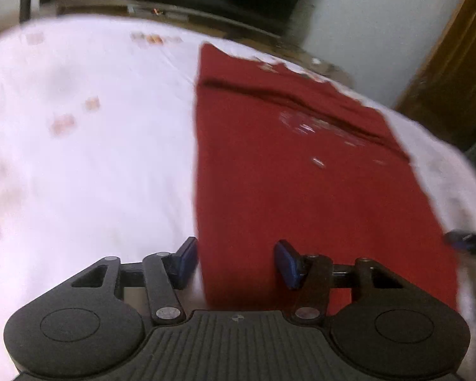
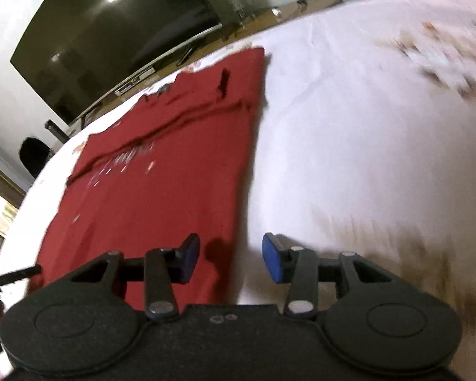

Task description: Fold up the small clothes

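Observation:
A red garment [image 1: 301,171] lies flat on a white bedsheet [image 1: 95,158], folded into a long strip with a crosswise fold line and a pale print. My left gripper [image 1: 236,262] is open, its jaws straddling the garment's near left edge just above it. In the right wrist view the same garment [image 2: 161,174] lies left of centre on the sheet [image 2: 365,158]. My right gripper [image 2: 231,258] is open over the garment's near right edge. The right gripper's tip shows at the left wrist view's right border [image 1: 469,239].
A dark TV screen [image 2: 111,31] stands on a low wooden unit [image 1: 174,12] beyond the bed. A wooden door [image 1: 453,73] is at the right. The sheet has small orange printed patches [image 1: 62,123]. A dark chair [image 2: 33,155] stands at the left.

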The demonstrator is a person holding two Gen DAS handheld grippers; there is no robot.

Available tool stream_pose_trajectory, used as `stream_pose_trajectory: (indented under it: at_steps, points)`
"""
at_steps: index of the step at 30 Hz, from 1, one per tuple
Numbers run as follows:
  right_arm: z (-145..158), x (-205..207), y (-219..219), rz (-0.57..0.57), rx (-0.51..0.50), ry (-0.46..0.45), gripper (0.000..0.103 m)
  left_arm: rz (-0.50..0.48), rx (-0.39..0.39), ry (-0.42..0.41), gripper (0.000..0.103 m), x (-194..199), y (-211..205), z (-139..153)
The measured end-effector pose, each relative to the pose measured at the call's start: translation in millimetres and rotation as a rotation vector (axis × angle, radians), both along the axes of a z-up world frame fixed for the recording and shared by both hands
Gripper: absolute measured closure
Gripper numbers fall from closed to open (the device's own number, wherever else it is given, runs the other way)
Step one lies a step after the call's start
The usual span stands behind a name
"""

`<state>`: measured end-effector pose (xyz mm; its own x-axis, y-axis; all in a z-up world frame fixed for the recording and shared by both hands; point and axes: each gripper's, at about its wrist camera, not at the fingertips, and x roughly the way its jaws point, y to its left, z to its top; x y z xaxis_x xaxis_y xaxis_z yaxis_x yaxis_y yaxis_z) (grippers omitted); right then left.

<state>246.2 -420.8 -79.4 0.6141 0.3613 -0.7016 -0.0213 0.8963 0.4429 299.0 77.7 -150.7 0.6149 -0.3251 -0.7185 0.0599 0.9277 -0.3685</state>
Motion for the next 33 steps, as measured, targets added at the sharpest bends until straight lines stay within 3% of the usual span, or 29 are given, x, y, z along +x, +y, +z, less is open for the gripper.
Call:
stream_pose_trajectory:
  at_steps: [5,7,12,14,17,19,21,24,26,33]
  points:
    - [-11.3,-51.0,-8.3,-0.046,0.216,0.097,0.059,-0.005,-0.265,0.060,0.049,-40.2,15.8,-15.7]
    - [-13.3,-68.6,-1.1,-0.051,0.252,0.122,0.059,-0.013,-0.358,0.081,0.050,-52.8,21.4,-24.5]
    - [-24.9,-92.1,23.8,0.000,0.382,0.180,0.060,-0.001,-0.520,0.076,0.050,-67.3,31.6,-45.3]
    - [-28.9,-95.2,29.8,-0.028,0.427,0.164,0.060,0.004,-0.567,0.075,0.057,-63.0,36.5,-52.7]
    - [-39.5,-88.5,34.8,-0.090,0.499,0.163,0.074,-0.005,-0.556,0.081,0.076,-54.8,35.8,-59.1]
    - [-43.3,-80.8,43.3,-0.100,0.500,0.167,0.090,-0.006,-0.512,0.081,0.097,-50.5,33.4,-61.1]
    - [-44.0,-76.4,50.8,-0.113,0.453,0.169,0.097,-0.003,-0.505,0.063,0.099,-50.1,34.9,-62.8]
    - [-29.8,-76.8,60.3,-0.115,0.379,0.111,0.098,-0.002,-0.462,-0.010,0.100,-57.4,34.7,-52.5]
    - [-15.8,-77.9,64.4,-0.113,0.340,0.063,0.098,0.026,-0.493,-0.059,0.100,-63.3,39.8,-42.3]
    - [60.5,-63.6,84.7,-0.024,0.172,-0.175,0.098,0.032,-0.521,-0.251,0.100,-46.6,61.6,15.3]
